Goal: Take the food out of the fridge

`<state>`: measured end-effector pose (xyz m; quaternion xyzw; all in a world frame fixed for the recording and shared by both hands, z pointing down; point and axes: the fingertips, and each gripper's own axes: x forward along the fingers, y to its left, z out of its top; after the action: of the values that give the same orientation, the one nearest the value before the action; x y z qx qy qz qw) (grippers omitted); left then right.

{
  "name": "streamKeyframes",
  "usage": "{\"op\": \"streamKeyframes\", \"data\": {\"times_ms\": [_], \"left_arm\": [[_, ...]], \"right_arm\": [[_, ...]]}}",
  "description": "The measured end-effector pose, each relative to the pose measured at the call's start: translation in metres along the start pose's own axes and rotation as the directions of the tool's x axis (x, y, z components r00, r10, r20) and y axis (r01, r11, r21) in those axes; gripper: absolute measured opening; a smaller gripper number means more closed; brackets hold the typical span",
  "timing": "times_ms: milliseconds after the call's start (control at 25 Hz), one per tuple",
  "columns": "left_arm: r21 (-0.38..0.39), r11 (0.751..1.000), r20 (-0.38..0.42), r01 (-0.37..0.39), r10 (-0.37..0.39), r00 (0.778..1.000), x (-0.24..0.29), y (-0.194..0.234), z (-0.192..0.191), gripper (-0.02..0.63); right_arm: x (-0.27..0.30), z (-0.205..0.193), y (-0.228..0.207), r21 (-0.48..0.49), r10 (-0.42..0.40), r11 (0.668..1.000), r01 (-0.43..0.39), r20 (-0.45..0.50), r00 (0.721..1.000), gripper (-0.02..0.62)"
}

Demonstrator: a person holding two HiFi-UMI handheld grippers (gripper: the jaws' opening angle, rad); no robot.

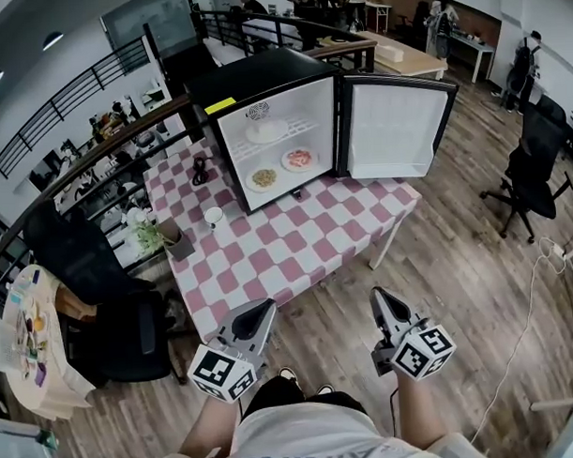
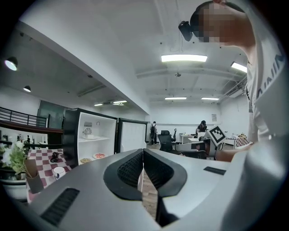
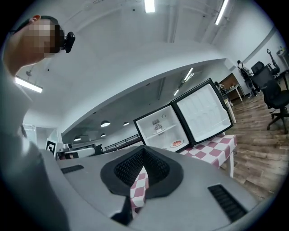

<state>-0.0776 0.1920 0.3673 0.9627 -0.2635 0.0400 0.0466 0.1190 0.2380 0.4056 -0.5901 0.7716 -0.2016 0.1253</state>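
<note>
Left gripper: my left gripper (image 1: 267,306) was at the lower centre-left of the head view. Its jaws were pressed fully together with nothing between them, and it touched nothing.
Right gripper: my right gripper (image 1: 376,294) was at the lower centre-right, level with the left one. Its jaws were also closed tight and empty, short of the table's near edge.
Surface: a table (image 1: 301,246) under a pink-and-white checked cloth ran from the middle of the frame toward the upper centre. A white cup (image 1: 214,216) stood near its left edge, with a potted plant (image 1: 165,239) just past that edge.
Room: the floor (image 1: 457,264) was wood planking. A black office chair (image 1: 538,168) stood at the right edge, a dark railing (image 1: 96,136) crossed the upper left, and people stood at desks along the top.
Fridge: a small black fridge (image 1: 263,83) stood on the table's far end, upper centre. Its door (image 1: 395,126) was swung wide open to the right, showing a white interior.
Food: all of it was inside the fridge. A pale round dish (image 1: 266,131) sat on the wire shelf. Below it, side by side, were a plate of yellowish food (image 1: 264,178) and a plate of red-and-white food (image 1: 299,159).
</note>
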Motion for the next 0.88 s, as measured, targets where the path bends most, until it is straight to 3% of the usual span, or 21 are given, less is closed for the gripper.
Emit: {"op": "streamKeyframes", "data": {"times_ms": [320,520,880], "left_arm": [[-0.014,0.999,0.027,0.034,-0.033,0.999,0.072,0.026,0.0,0.009],[-0.013,0.999,0.048,0.049,-0.049,0.998,0.114,0.066,0.008,0.009],[-0.034,0.998,0.056,-0.061,0.063,0.996,0.161,0.169,0.028,0.009]], "right_arm": [[0.027,0.031,-0.053,-0.021,-0.054,0.998,0.054,0.003,0.999,0.02],[0.078,0.045,-0.077,-0.034,-0.072,0.997,0.071,-0.002,0.997,0.02],[0.19,0.072,-0.098,-0.028,-0.024,0.999,0.023,-0.032,0.999,0.02]]}}
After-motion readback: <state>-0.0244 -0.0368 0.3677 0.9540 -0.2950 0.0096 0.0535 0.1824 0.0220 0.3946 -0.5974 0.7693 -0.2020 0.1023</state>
